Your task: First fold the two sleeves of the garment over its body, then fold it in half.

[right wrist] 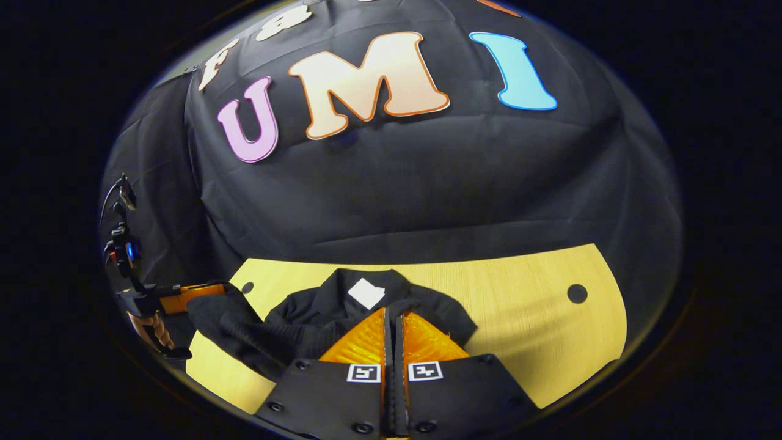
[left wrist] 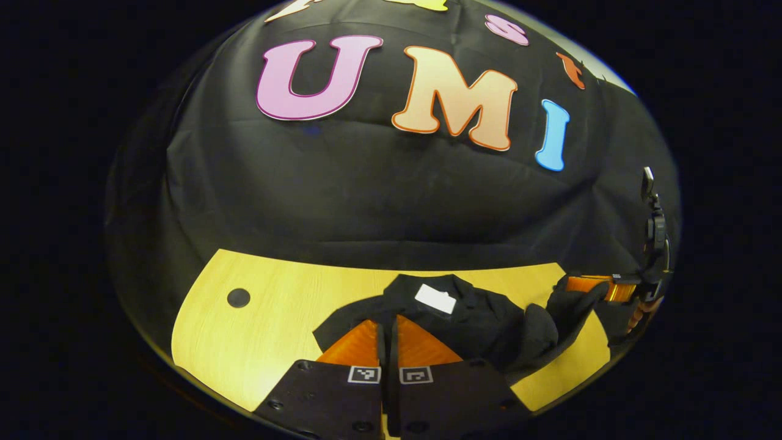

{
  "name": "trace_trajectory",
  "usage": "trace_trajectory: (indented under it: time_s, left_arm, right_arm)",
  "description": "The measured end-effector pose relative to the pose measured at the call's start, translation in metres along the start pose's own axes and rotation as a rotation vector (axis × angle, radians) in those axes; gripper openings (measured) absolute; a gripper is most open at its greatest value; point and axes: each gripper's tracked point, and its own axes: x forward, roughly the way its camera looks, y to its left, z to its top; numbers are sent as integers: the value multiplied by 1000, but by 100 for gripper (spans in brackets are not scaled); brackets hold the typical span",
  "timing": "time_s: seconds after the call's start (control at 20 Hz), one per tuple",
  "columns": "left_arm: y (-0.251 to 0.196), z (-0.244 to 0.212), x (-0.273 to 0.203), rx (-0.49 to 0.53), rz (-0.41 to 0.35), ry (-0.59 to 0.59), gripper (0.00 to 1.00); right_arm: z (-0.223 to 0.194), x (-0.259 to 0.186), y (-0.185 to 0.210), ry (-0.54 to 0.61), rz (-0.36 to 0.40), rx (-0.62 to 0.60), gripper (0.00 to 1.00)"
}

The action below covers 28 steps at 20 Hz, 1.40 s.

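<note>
A black garment (left wrist: 482, 324) lies bunched on the yellow wooden table (left wrist: 256, 342), its collar at the far side with a white label (left wrist: 435, 298) showing. My left gripper (left wrist: 388, 324) is shut with a strip of black cloth pinched between its fingers. The right gripper (left wrist: 571, 284) shows at the right edge of the left gripper view, holding a raised fold of the cloth. In the right gripper view the garment (right wrist: 305, 324) and its label (right wrist: 366, 293) lie just ahead of my right gripper (right wrist: 394, 315), also shut on cloth. The left gripper (right wrist: 214, 288) holds up cloth at the far left there.
The table (right wrist: 537, 330) has a round dark hole (right wrist: 577, 293) near its right end and another hole (left wrist: 238, 297) near its left end. The black booth wall hangs right behind the table's far edge. A hand shows behind the left gripper.
</note>
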Motion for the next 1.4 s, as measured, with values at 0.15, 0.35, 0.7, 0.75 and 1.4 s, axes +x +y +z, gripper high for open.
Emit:
trace_trajectory:
  time_s: [0.15, 0.35, 0.7, 0.75, 1.4]
  left_arm:
    - [14, -1, 48, 67, 25, -26, 0]
    - [18, -14, 95, 88, 12, -53, 15]
    - [15, 15, 89, 80, 47, -163, 93]
    - [13, 19, 83, 73, 48, -171, 92]
    - [-13, 73, -83, -43, 27, -413, 92]
  right_arm:
    - [14, 47, -18, -27, -63, -17, 2]
    - [-1, 103, -40, 12, -130, 39, 18]
    - [4, 98, -39, -57, -180, -40, 96]
    - [10, 89, -33, -86, -177, -40, 99]
    - [29, -64, 18, -396, -174, -171, 99]
